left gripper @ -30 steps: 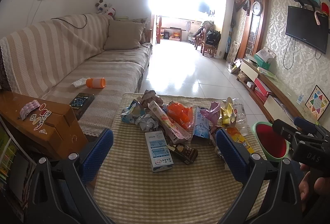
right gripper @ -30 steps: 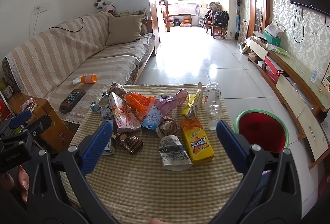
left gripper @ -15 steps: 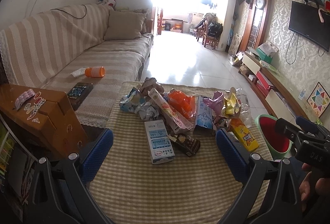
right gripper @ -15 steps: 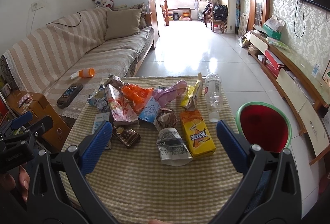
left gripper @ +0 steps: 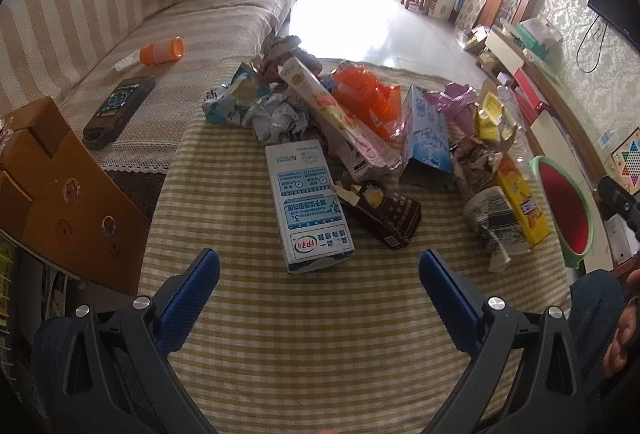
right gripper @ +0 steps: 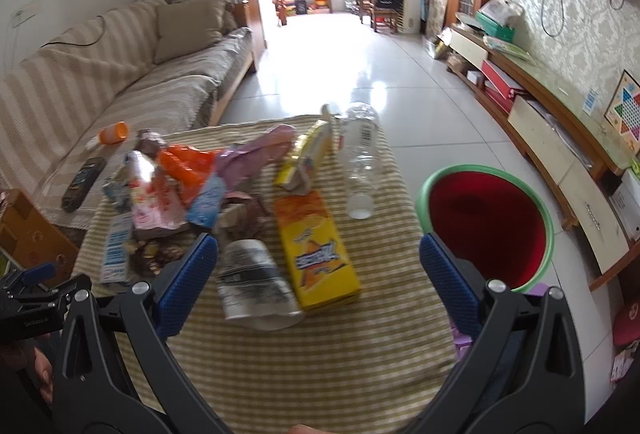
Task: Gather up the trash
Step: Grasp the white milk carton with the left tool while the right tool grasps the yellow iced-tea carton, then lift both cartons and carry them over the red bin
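both the left gripper (left gripper: 319,274) and the right gripper (right gripper: 319,258) hung spread apart, gripping nothing, over the striped tablecloth (left gripper: 320,334). the trash pile (left gripper: 360,138) lay on that cloth, the red bin (right gripper: 486,226) just beside its edge.

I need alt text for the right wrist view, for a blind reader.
The open right gripper hovers over a checked tablecloth strewn with trash: a paper cup, a yellow carton and a clear bottle. A red bin stands at right.
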Demonstrator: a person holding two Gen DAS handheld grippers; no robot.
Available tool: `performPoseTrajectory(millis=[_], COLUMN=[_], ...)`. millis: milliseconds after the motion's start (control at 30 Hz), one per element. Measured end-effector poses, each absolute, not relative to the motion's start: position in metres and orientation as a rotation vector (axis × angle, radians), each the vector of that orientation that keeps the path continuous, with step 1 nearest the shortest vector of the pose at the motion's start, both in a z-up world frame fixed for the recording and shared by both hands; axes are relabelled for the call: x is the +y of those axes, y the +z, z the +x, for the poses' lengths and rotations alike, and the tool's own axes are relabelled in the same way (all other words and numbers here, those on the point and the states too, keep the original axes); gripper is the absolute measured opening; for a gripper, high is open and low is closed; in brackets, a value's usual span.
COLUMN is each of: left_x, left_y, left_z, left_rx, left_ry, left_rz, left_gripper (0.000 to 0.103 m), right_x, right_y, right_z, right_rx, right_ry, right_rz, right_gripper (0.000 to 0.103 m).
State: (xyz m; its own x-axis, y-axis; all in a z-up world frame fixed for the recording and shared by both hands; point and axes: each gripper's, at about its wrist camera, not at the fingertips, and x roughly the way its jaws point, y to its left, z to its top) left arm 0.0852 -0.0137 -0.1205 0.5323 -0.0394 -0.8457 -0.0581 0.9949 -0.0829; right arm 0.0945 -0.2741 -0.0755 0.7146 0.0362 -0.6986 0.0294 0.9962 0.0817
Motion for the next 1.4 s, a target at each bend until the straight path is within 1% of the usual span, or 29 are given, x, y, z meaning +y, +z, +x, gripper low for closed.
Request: performPoseTrajectory(millis=[133, 267, 300, 333, 367, 500, 533, 567, 600, 667, 767, 800, 967, 1033, 1133, 1400], left_x=[-0.015, -0.015, -0.015, -0.016, -0.016, -0.017, -0.016, -0.016, -0.016, -0.017, -0.017, -0.017, -0.02, -0.018, -0.01, 0.002], left_y=[-0.143, -0.16, -0.162, -0.165, -0.168, -0.177, -0.179, -0.18, -0.182, -0.185, -0.186, -0.186, -0.187, -0.187, -0.188, -0.175], left_z=[0.106, 0.12, 0.122, 0.124, 0.127, 0.133, 0.134, 0.135, 0.135, 0.136, 0.136, 0.135, 0.134, 0.137, 0.143, 0.136], left_rx=[1.082, 1.118, 1.123, 1.129, 1.137, 1.155, 1.157, 1.16, 1.164, 1.173, 1.166, 1.162, 1.145, 1.14, 1.133, 1.089], left_ry=[0.03, 0.05, 0.049, 0.047, 0.047, 0.04, 0.037, 0.034, 0.034, 0.018, 0.019, 0.019, 0.033, 0.043, 0.06, 0.068], left_rz=[-0.086, -0.063, -0.064, -0.061, -0.057, -0.047, -0.05, -0.051, -0.05, -0.059, -0.073, -0.08, -0.092, -0.104, -0.132, -0.179], left_gripper=[0.095, 0.095, 0.093, 0.091, 0.086, 0.077, 0.074, 0.066, 0.061, 0.057, 0.057, 0.057, 0.056, 0.056, 0.056, 0.053], right_x=[-0.294, -0.3, -0.3, -0.301, -0.3, -0.293, -0.289, -0.286, -0.283, -0.278, -0.273, -0.272, -0.264, -0.259, -0.26, -0.263], right_y=[-0.091, -0.111, -0.119, -0.128, -0.133, -0.145, -0.148, -0.149, -0.151, -0.157, -0.165, -0.167, -0.178, -0.185, -0.191, -0.176], right_z=[0.122, 0.143, 0.149, 0.155, 0.158, 0.171, 0.175, 0.179, 0.183, 0.189, 0.195, 0.196, 0.197, 0.196, 0.191, 0.175], right_rx=[0.831, 0.895, 0.925, 0.956, 0.975, 1.0, 1.01, 1.019, 1.028, 1.058, 1.101, 1.115, 1.158, 1.178, 1.181, 1.142], right_ry=[-0.021, -0.013, -0.013, -0.001, 0.011, 0.045, 0.061, 0.088, 0.115, 0.137, 0.159, 0.169, 0.19, 0.198, 0.209, 0.19], right_rz=[0.092, 0.076, 0.072, 0.071, 0.069, 0.032, 0.03, 0.034, 0.034, 0.014, 0.001, 0.002, -0.022, -0.038, -0.012, 0.013], right_gripper=[0.1, 0.1, 0.1, 0.1, 0.1, 0.1, 0.099, 0.099, 0.099, 0.097, 0.088, 0.084, 0.079, 0.074, 0.06, 0.057])
